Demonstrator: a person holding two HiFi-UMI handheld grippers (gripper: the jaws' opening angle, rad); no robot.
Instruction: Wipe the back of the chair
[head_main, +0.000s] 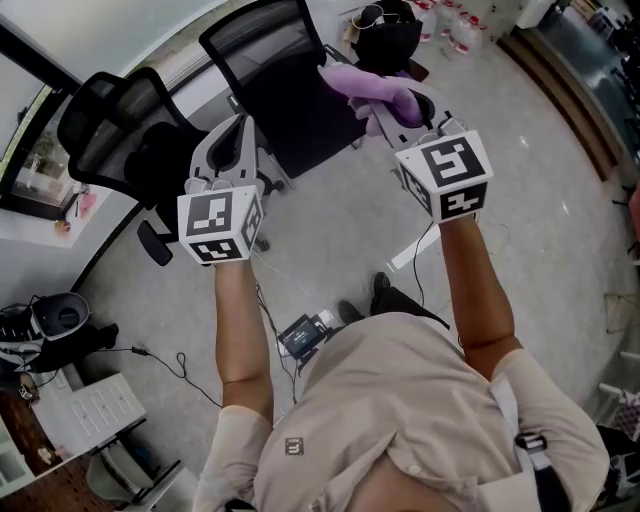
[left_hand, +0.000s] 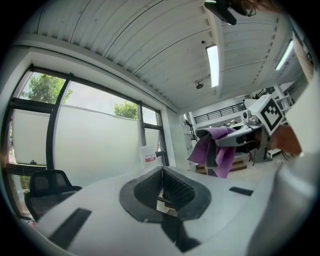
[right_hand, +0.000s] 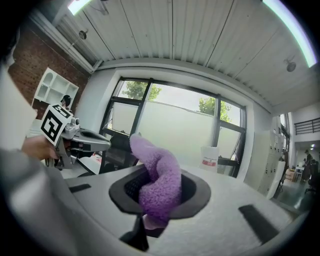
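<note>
Cloth (head_main: 372, 88), purple and fleecy, sits clamped in the right gripper (head_main: 388, 108), whose jaws are closed on it. It drapes over them, so the head view hides their tips. It hangs over the black chair (head_main: 300, 125), right of the mesh back (head_main: 255, 45); whether it touches the chair is unclear. The left gripper (head_main: 240, 125) has its jaws pressed together on nothing and covers part of a second chair (head_main: 110, 135).
</note>
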